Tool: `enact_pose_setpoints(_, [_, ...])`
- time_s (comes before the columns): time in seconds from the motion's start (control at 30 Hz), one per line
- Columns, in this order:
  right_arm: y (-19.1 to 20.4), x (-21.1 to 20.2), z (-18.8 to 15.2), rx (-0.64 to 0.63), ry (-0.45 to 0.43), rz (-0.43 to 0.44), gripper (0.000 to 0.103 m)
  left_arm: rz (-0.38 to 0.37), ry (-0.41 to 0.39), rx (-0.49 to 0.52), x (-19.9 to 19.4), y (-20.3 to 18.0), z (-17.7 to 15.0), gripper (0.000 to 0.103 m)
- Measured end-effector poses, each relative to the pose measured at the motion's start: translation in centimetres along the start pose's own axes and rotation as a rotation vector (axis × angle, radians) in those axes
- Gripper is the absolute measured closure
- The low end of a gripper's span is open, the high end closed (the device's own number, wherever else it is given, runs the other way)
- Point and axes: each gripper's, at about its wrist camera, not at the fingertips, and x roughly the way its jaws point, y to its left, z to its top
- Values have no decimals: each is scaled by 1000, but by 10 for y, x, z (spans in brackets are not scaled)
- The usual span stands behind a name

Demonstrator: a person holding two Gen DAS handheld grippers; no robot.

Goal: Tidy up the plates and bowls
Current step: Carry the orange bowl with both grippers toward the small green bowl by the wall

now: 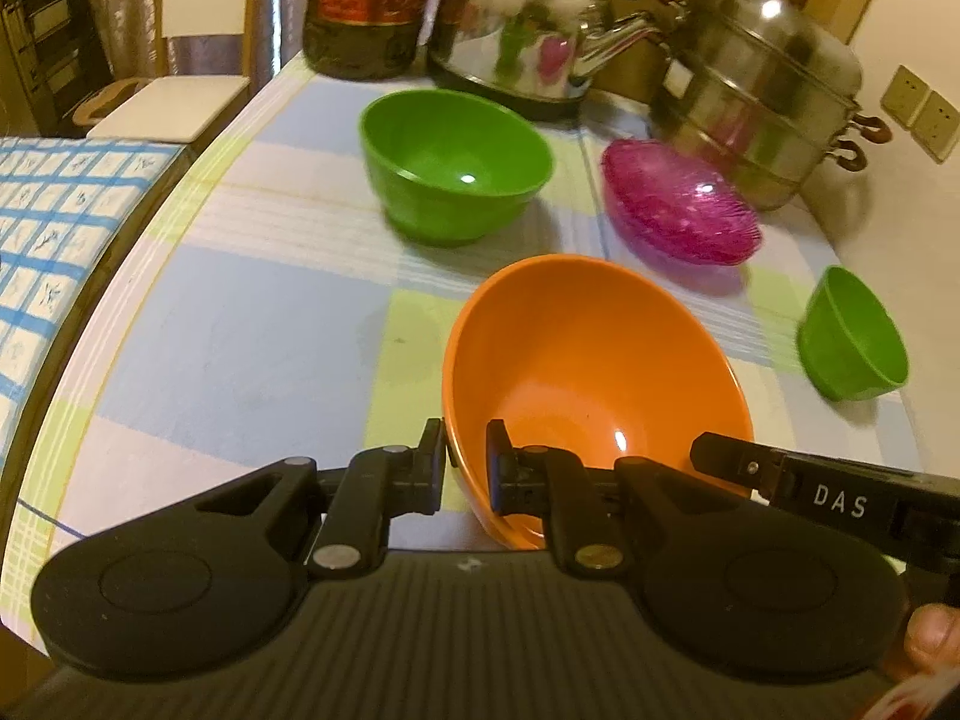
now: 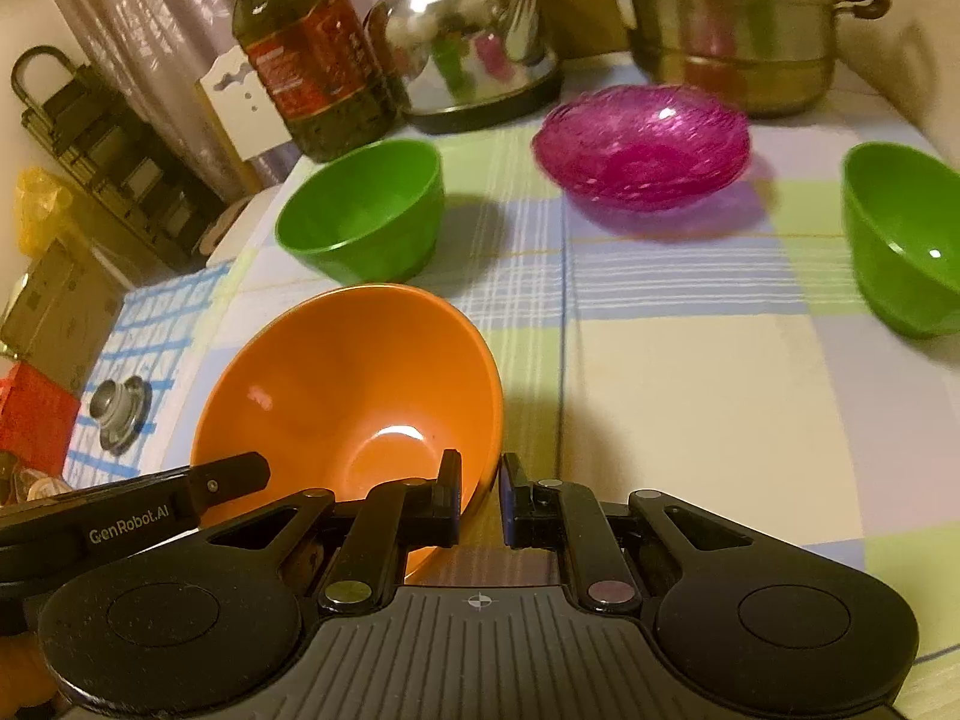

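Note:
An orange bowl hangs tilted just over the checked tablecloth, held by both grippers. In the left wrist view my left gripper is shut on its near left rim, one pad inside and one outside. In the right wrist view my right gripper is shut on the near right rim in the same way. Further back stand a large green bowl, a pink glass dish and a second green bowl.
At the back of the table stand a steel kettle, a stacked steel steamer and a big oil bottle. The table edge curves along the left, with a blue-checked surface below it.

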Motion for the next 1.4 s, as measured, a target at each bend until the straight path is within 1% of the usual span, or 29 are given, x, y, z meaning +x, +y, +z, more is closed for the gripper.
enact_pose_setpoints(0.3, [-27,-42,6,39,-56,-30,91,-45,-14,63,-11,-44,5,91])
enact_pose_setpoints(0.57, [-57,-77,12,78,-103,-77,91,-101,-15,105,-11,-89,10,91])
enact_pose_setpoints(0.7, [-77,-94,16,99,-130,-117,91,-138,-13,132,-8,-118,14,91])
enact_pose_setpoints(0.97, [-123,-128,31,158,-179,-184,91,-207,-10,189,4,-182,29,91])
enact_pose_setpoints(1.1, [-146,-138,42,179,-201,-209,91,-234,-13,214,12,-211,41,91])
enact_pose_setpoints(1.4, [-192,-140,73,219,-230,-246,91,-271,1,267,47,-261,70,91])
